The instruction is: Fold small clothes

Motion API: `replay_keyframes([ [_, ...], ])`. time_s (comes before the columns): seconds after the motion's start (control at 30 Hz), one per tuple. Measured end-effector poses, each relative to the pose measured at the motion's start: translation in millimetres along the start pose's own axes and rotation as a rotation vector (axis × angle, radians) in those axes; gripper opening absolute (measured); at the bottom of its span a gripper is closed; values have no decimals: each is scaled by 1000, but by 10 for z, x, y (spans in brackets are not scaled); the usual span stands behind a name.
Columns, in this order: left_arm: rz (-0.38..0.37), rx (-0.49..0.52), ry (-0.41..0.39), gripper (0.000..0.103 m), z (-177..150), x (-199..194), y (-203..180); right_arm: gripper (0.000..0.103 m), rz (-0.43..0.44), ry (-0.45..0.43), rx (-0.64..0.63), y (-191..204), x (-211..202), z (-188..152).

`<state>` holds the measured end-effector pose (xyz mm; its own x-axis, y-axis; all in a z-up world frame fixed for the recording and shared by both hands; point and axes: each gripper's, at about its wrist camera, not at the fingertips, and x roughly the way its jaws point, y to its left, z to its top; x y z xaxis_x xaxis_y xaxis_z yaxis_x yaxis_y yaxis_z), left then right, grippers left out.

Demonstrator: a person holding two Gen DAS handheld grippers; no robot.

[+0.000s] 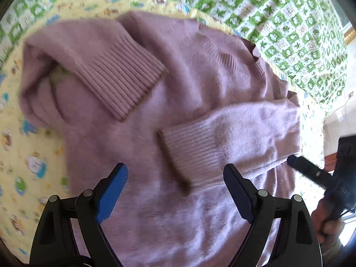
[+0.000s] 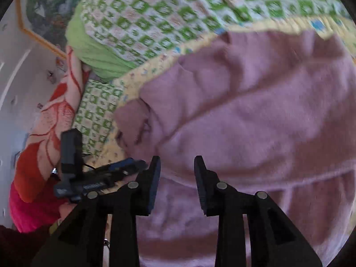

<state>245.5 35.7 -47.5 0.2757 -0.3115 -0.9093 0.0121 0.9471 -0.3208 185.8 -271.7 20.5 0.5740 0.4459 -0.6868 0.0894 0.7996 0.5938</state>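
Below the parted left claw (image 1: 175, 189) lies the sweater (image 1: 178, 102) (sleeves folded in).

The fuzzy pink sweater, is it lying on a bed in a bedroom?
Probably a bedroom: the fuzzy pink knit sweater lies on a yellow cartoon-print sheet, beside a green-and-white checked quilt.

Right tool (image 2: 176, 178) hangs over pink sweater (image 2: 255, 122), jaws apart, nothing between them. Sweater lies on yellow blanket (image 2: 155, 66). Left tool (image 2: 124, 165) just beside, at the sweater's edge.
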Motion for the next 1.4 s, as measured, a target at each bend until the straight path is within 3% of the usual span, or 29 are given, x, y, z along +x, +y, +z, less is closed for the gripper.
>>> replay_keyframes([
  [0.1, 3, -12, 56, 88, 20, 229, -134, 33, -52, -17, 65, -226, -180, -107],
  [0.17, -4, -3, 80, 82, 35, 364, -256, 33, -81, -35, 105, -354, -252, -143],
  [0.2, -11, 9, 69, 66, 62, 395, -349, 33, -94, -45, 117, -406, -305, -192],
  [0.23, -9, 29, 52, 33, 83, 408, -425, 33, -108, -59, 130, -462, -362, -202],
  [0.27, -4, 52, 44, 11, 93, 424, -497, 33, -120, -72, 142, -547, -434, -245],
  [0.3, -18, 69, 39, 7, 111, 418, -567, 33, -131, -85, 153, -590, -485, -246],
  [0.43, -15, 128, -121, 6, 163, -59, -765, 33, -170, -148, 199, -711, -688, -217],
  [0.57, 49, 89, -235, 6, 82, -529, -369, 33, -222, -215, 228, -837, -903, -196],
  [0.63, 102, 52, -201, 6, 14, -459, -56, 35, -247, -229, 245, -908, -933, -172],
  [0.73, 61, -47, -163, 6, -82, -384, 283, 47, -310, -221, 253, -998, -862, -94],
  [1.0, 101, 4, -164, 6, -132, -259, 83, 54, -411, -202, 198, -1202, -477, 468],
  [1.13, 106, 12, -145, 6, -115, -214, 114, 54, -383, -131, 212, -1396, -152, 744],
  [1.17, 103, 13, -144, 6, -109, -212, 114, 46, -371, -132, 197, -1406, -136, 782],
  [1.23, 83, 20, -142, 6, -87, -195, 58, 9, -345, -150, 161, -1376, -266, 867],
  [1.33, 40, 52, -140, 6, 8, -100, -162, 8, -348, -236, 143, -1402, -674, 978],
  [1.4, 41, 86, -140, 6, 67, -10, -328, 8, -367, -239, 136, -1510, -798, 1023],
])
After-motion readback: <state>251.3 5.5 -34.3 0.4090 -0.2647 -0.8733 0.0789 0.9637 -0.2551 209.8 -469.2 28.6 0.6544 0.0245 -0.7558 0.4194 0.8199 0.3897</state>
